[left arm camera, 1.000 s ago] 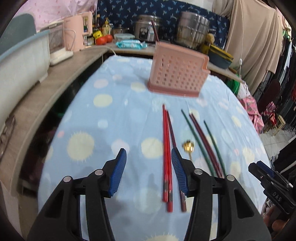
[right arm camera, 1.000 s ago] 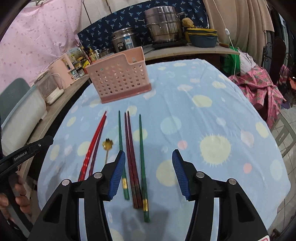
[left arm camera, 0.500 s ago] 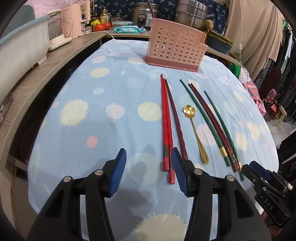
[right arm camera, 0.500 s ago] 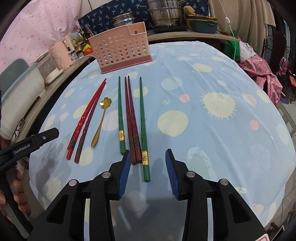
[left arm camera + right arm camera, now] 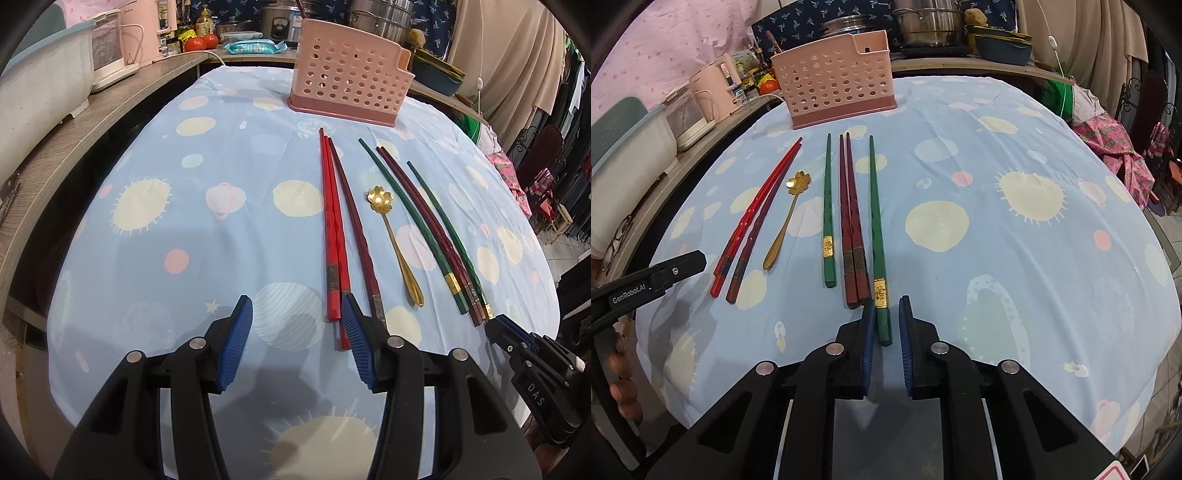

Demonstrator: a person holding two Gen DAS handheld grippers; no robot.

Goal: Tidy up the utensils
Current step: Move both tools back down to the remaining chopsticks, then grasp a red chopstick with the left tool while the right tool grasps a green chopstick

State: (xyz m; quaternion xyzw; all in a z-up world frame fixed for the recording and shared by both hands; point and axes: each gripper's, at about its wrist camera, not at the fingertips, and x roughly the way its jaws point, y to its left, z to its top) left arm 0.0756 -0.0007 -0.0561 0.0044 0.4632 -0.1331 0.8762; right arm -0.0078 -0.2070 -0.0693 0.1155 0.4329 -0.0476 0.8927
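Several chopsticks lie side by side on the blue spotted cloth [image 5: 997,258] in front of a pink perforated holder [image 5: 834,85]. My right gripper [image 5: 887,317] has its jaws drawn in on the butt end of the rightmost green chopstick [image 5: 875,221]. A dark red pair [image 5: 851,221] and another green chopstick [image 5: 827,214] lie just to the left of it. A gold flower spoon [image 5: 393,236] rests between the groups. My left gripper [image 5: 295,332] stands open, low over the cloth. The ends of the red chopsticks [image 5: 330,221] sit just inside its right pad [image 5: 356,339].
A wooden counter [image 5: 92,122] runs along the left with a pink kettle [image 5: 147,29] and white tubs. Steel pots [image 5: 931,22] stand behind the holder. Clothes [image 5: 1115,147] hang off the table's right side. The cloth's near edge drops off just below both grippers.
Both grippers have sunk closer to the near ends of the chopsticks. The right gripper's jaws went from wide apart to drawn in around the rightmost green chopstick's end. The left jaws kept their width.
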